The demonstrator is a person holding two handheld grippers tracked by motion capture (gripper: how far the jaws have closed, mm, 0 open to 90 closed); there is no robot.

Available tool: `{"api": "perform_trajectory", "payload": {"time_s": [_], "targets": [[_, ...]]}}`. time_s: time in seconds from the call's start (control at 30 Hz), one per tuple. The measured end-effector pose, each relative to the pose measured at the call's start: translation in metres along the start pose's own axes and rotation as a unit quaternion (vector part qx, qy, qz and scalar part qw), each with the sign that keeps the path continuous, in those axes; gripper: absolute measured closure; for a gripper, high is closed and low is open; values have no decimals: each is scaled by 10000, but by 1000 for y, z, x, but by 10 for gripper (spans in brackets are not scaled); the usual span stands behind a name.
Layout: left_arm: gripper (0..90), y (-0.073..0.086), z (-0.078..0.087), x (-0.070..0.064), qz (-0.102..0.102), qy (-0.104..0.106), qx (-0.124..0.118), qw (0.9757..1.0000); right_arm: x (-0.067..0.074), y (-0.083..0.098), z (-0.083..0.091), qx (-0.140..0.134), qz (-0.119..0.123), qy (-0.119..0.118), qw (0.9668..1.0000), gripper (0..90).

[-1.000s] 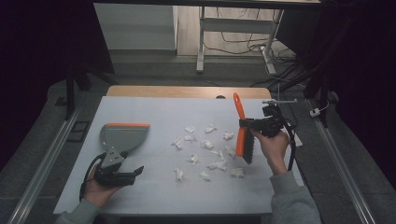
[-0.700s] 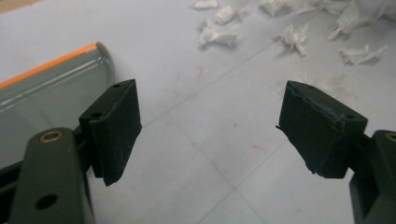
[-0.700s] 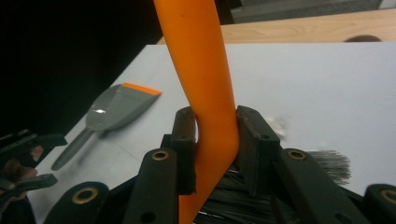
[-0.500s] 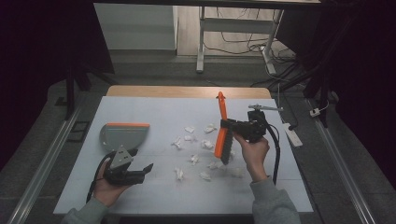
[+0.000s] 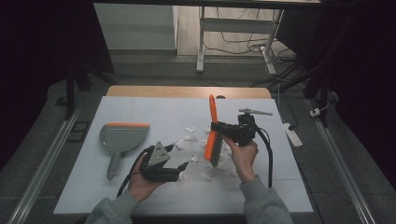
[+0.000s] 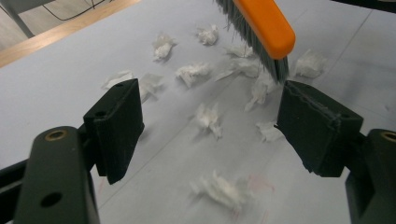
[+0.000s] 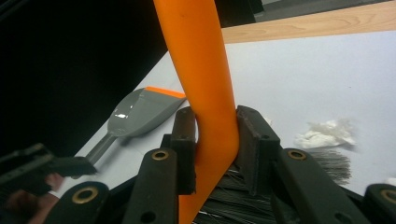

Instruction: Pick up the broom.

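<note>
Right claw: your right gripper pinches the orange brush on its handle. In the right gripper view both jaws press flat on the orange handle, one on each side.
Brush: it stands almost upright, handle toward 12 o'clock, grey bristles down among the paper bits.
Left claw: your left gripper is spread wide and holds nothing. In the left gripper view its two black jaws stand far apart, above the white table.
Paper bits: small white scraps lie between and beyond the left jaws, near the middle of the table.
Dustpan: the grey dustpan lies flat at 9 o'clock from the scraps, orange edge toward 12 o'clock, handle toward 6 o'clock. Your left hand is just beside its handle, at about 4 o'clock from it.
</note>
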State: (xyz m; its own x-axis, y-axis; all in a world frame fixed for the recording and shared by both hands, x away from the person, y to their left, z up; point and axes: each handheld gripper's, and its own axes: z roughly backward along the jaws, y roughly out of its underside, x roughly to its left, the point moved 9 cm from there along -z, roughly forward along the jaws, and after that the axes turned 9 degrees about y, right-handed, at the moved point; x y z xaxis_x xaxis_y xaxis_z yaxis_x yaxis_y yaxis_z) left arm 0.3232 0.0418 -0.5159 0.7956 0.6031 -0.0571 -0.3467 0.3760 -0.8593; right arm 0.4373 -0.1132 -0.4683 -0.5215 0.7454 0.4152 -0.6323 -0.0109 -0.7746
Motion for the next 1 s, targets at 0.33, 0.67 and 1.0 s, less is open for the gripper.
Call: {"api": "perform_trajectory", "payload": {"time_s": [0.33,0.67,1.0], "targets": [[269,-14,-32,-7,144,19,-350,9993,18,1,-4,-551,-368,-175,9976,704],[443,-13,-60,-10,-57,-154,-491,9987,29,5,-5,-735,-610,-399,9946,704],[768,-14,-54,9,334,-18,-535,9980,34,5,-4,-892,-754,-551,9916,702]]}}
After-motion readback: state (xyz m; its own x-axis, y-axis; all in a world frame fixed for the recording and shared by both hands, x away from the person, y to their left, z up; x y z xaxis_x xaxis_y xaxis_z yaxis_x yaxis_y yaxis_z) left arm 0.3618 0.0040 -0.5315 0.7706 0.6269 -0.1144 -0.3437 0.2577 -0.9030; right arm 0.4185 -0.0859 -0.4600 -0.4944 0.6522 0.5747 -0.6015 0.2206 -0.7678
